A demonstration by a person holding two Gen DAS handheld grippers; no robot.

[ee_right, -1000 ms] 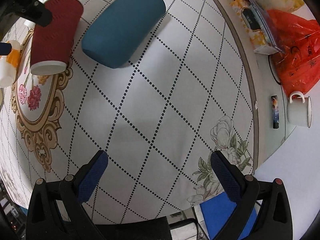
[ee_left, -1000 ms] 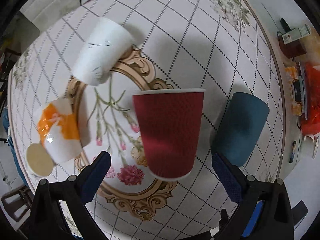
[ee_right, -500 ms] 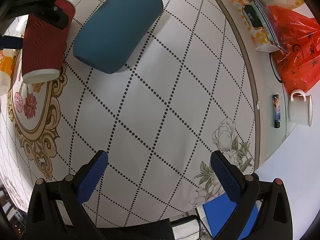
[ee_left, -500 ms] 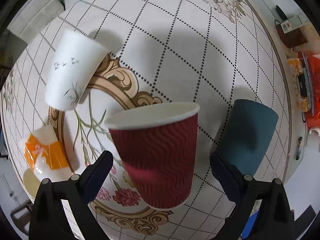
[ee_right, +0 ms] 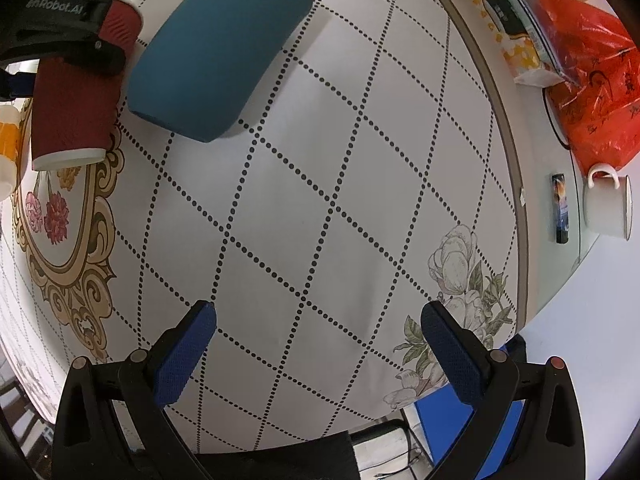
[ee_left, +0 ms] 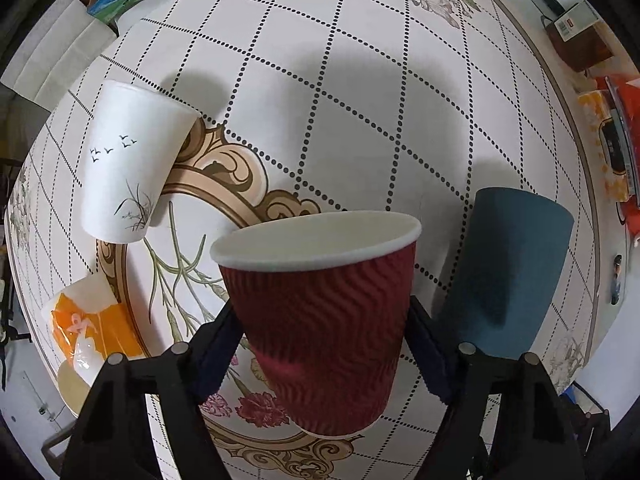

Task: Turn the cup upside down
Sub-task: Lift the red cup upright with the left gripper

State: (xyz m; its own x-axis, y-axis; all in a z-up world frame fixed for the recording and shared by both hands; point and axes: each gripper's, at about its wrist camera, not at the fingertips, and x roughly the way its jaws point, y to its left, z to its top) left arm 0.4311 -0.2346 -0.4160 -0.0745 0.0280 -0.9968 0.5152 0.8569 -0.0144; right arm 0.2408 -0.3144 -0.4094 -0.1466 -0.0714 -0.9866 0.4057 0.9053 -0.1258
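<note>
A ribbed dark-red paper cup point(ee_left: 324, 320) with a white rim fills the lower middle of the left wrist view. My left gripper point(ee_left: 324, 340) is shut on its sides and holds it with the rim pointing away from the camera, above the tablecloth. In the right wrist view the same red cup point(ee_right: 76, 104) shows at the far left, rim toward the cloth, with the left gripper's black body point(ee_right: 60, 36) over it. My right gripper point(ee_right: 320, 344) is open and empty above the cloth.
A teal cup point(ee_left: 508, 276) lies to the right of the red one, also in the right wrist view point(ee_right: 220, 44). A white cup with birds point(ee_left: 128, 160) and an orange-and-white cup point(ee_left: 88, 328) lie at the left. A white mug point(ee_right: 608, 208), red bag point(ee_right: 588, 64) and boxes sit beyond the table edge.
My left gripper closed on the red cup, which was standing free between open fingers a second ago, and lifted it nearer the camera. The right gripper has barely moved.
</note>
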